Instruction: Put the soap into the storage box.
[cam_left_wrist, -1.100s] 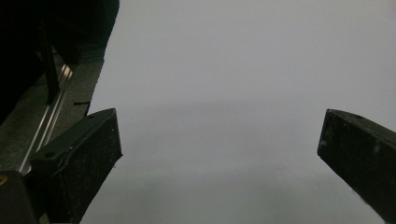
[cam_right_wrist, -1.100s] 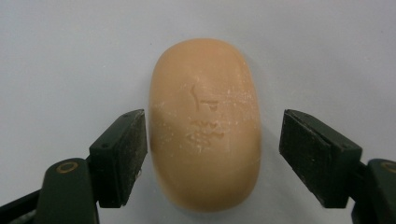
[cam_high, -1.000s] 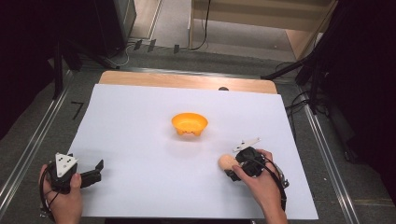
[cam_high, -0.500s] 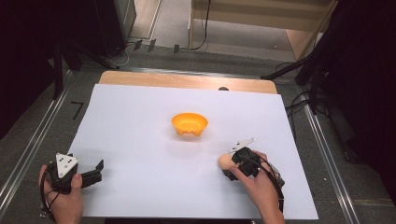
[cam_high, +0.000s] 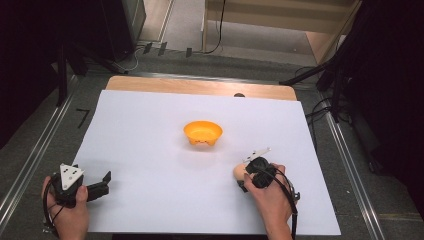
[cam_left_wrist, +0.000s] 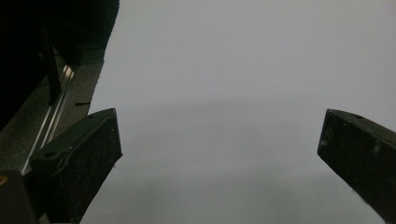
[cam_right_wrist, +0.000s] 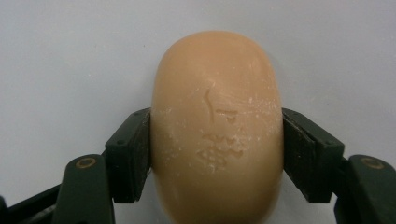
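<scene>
One bar of soap (cam_right_wrist: 217, 130), one orange bowl (cam_high: 202, 133) and two claws are seen on a bench (cam_high: 150, 150) covered with white paper. The soap is a smooth, rounded tan oval with stamped marks, a detail given by the right gripper view; it is gripped by the right claw (cam_right_wrist: 217, 158), whose jaws have just closed on its sides, near the bench's front right. The left claw (cam_left_wrist: 219, 149) is held open over bare paper.

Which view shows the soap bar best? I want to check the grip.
The right gripper view: the soap bar sits large between the right claw, pads pressing both sides. The high view shows it as a small peach patch beside the hand.
</scene>
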